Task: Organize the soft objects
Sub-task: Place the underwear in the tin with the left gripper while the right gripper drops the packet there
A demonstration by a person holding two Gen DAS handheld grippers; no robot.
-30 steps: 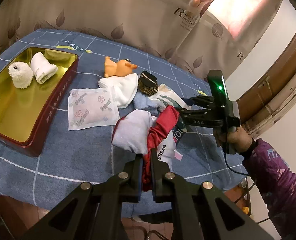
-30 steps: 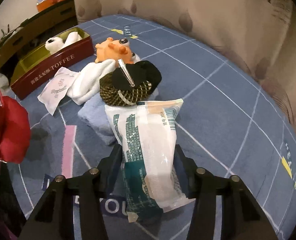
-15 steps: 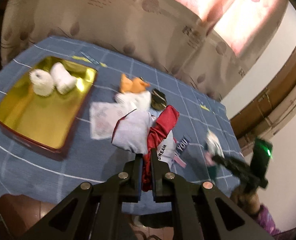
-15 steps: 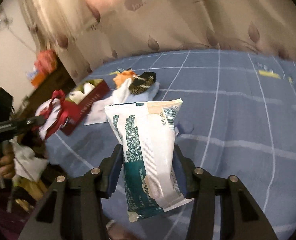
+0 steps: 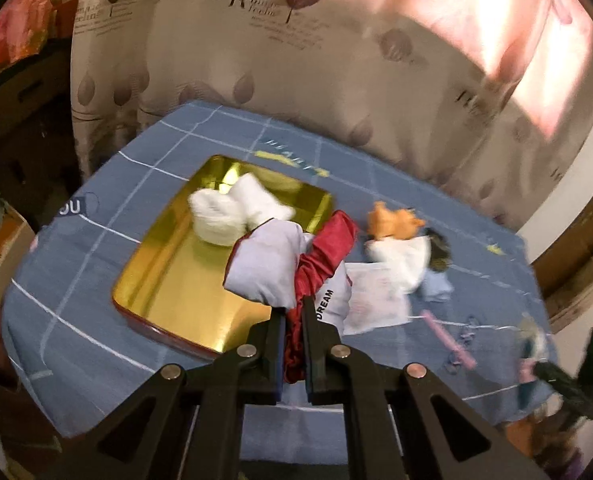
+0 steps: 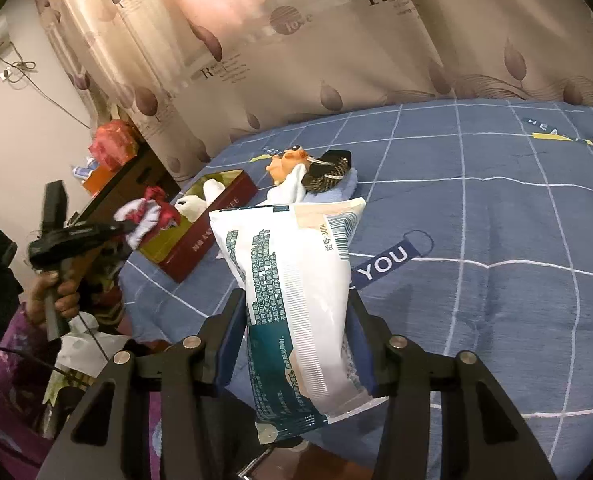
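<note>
**Both grippers loaded above the blue cloth**

The left gripper (image 5: 294, 322) has its fingers clamped tight on a bunched red and white cloth (image 5: 292, 268), which bears the word DREAM. In the left wrist view the bundle hangs over the near right corner of a gold-lined tin (image 5: 168, 276) with dark red walls. Two white rolled soft items (image 5: 232, 212) lie together in the far part of that tin.

The right gripper (image 6: 296, 344) has its fingers closed on a white and teal plastic packet (image 6: 296, 296), pressing it from both sides; the packet stands up between them, its top corner tilted to the right. It is held above the desk (image 6: 516, 240), which is covered in a blue cloth with white grid lines and the word YOU.

To the right of the tin in the left wrist view, a small pile rests on the cloth: an orange plush toy (image 5: 392, 220), a white folded cloth (image 5: 404, 260) just in front of it, a dark netted item (image 5: 438, 254) at its right edge, a pale blue cloth (image 5: 436, 290) beneath, and a flat printed white packet (image 5: 376, 300) touching the pile on the near side.

In the right wrist view a hand (image 6: 56, 296) grips the handle of the left gripper, beside a purple sleeve (image 6: 4, 360). A leaf-patterned curtain (image 6: 336, 60) hangs behind the desk.
</note>
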